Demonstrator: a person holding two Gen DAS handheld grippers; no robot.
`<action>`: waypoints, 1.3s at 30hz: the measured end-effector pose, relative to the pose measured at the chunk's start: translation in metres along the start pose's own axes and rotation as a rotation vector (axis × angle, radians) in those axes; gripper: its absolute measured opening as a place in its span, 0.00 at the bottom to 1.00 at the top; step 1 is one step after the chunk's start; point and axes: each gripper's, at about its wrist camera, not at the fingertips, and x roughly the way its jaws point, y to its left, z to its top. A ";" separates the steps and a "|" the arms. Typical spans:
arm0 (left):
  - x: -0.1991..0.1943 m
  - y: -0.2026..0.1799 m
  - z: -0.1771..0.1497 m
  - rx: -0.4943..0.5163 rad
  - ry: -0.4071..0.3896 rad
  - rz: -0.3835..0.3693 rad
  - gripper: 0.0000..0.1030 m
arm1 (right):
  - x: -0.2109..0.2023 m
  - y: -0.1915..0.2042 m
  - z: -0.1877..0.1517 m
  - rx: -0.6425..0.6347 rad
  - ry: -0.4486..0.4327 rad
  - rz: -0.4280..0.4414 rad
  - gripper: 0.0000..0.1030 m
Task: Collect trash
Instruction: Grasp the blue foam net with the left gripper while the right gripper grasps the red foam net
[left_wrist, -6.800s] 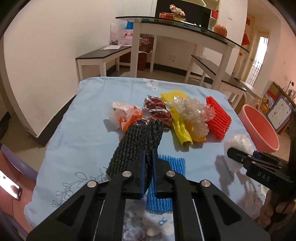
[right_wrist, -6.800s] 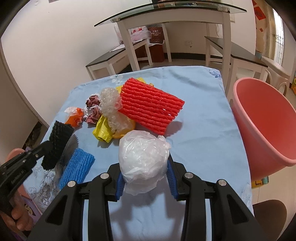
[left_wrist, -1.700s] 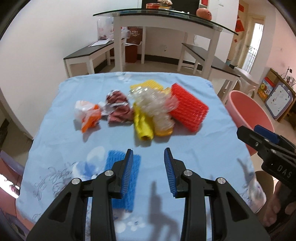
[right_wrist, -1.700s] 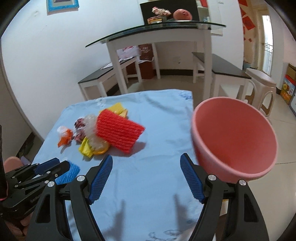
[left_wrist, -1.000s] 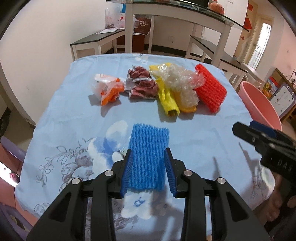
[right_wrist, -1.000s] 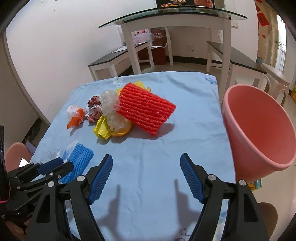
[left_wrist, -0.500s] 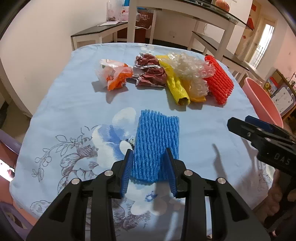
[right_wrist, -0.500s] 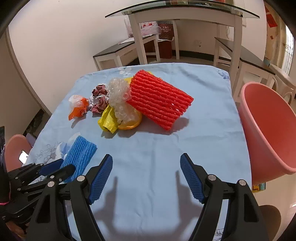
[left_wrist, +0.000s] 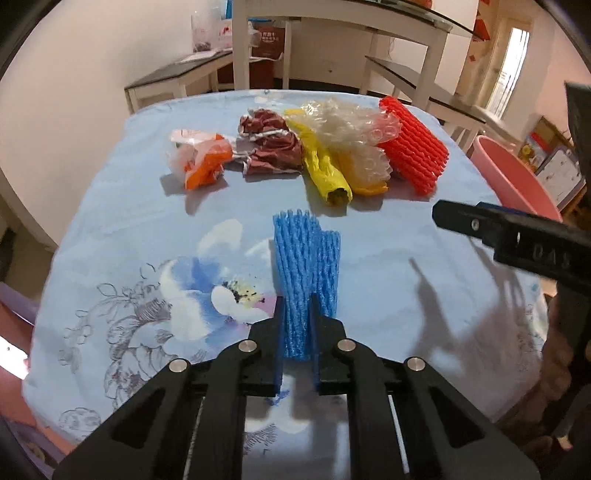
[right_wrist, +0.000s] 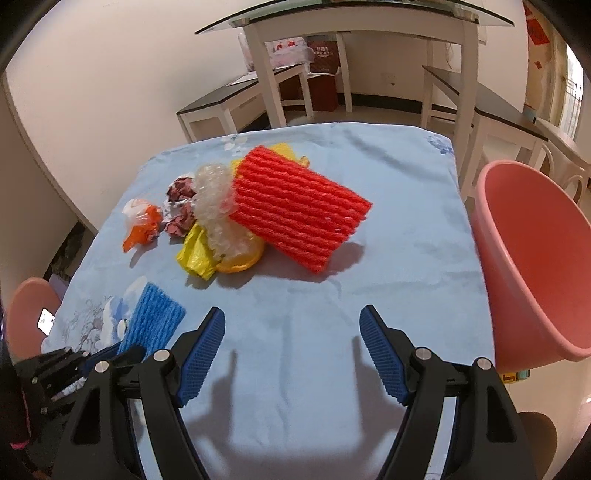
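- Our left gripper (left_wrist: 296, 321) has its jaws pinched narrow on the near end of the blue foam net (left_wrist: 303, 273), which buckles into a ridge between them; its far end seems to rest on the tablecloth, so we judge the pick as gripped but not yet lifted.
- Our right gripper (right_wrist: 291, 336) hangs over a bare stretch of the cloth with its fingers (right_wrist: 201, 347) spread wide and nothing between them.
- Just beyond the right gripper lies the red foam net (right_wrist: 299, 214), tilted up against the rest of the pile, which makes it our likeliest next pick on that side.
- Touching it are a clear bubble wrap wad (right_wrist: 218, 210), a yellow bag (left_wrist: 325, 173) and a darker yellow piece beneath the wrap.
- Further left sit the crumpled maroon wrappers (left_wrist: 271, 147), and a little apart, an orange and white bag (left_wrist: 199, 158).
- The pink basin (right_wrist: 535, 266) stands off the table's right edge, well apart from the pile; we cannot see its bottom from either view, so we cannot tell what it already holds.
- By our count, one piece is in hand and about six lie on the blue tablecloth (right_wrist: 406, 236), so most of the collecting remains.
- Each piece left still needs a grasp, a carry to the right and a drop into the basin.
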 end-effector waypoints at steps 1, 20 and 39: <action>0.000 -0.001 0.000 0.006 -0.003 -0.004 0.09 | 0.001 -0.003 0.001 0.008 0.003 -0.002 0.72; -0.002 0.062 0.033 -0.044 -0.024 -0.130 0.09 | -0.006 0.006 0.060 -0.045 -0.086 0.002 0.72; -0.013 0.071 0.043 0.062 0.011 -0.185 0.09 | 0.029 -0.022 0.055 -0.083 0.059 0.159 0.20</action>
